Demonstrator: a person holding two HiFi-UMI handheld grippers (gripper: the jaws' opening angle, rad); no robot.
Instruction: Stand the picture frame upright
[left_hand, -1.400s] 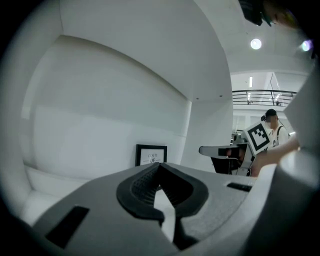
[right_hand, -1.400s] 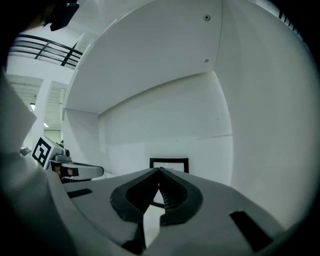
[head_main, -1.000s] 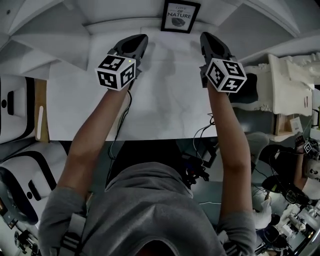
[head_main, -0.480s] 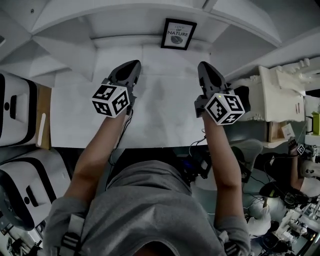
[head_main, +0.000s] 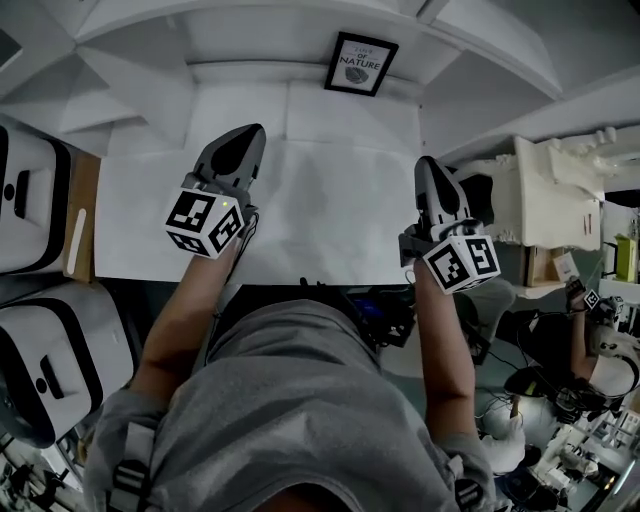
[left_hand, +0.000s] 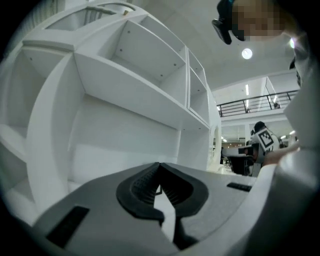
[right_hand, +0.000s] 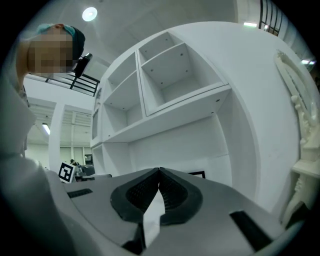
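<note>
The black picture frame (head_main: 360, 63) with a white print stands upright at the back of the white desk top (head_main: 330, 200), leaning against the shelf unit's back wall. Its corner (right_hand: 198, 174) shows just over the right jaw in the right gripper view. My left gripper (head_main: 249, 132) is well in front of the frame and to its left, jaws shut with nothing between them (left_hand: 159, 164). My right gripper (head_main: 428, 164) hovers near the desk's right front, also shut and empty (right_hand: 159, 170). Neither touches the frame.
White shelf compartments (left_hand: 145, 55) rise behind the desk. An ornate white furniture piece (head_main: 560, 190) stands at the right. White and black machines (head_main: 30, 200) and a wooden strip (head_main: 85, 225) sit at the left. Cables (head_main: 385, 320) hang below the desk's front edge.
Both grippers have drawn back from the frame toward the desk's front edge and spread a little apart. The frame has stayed upright at the back.
</note>
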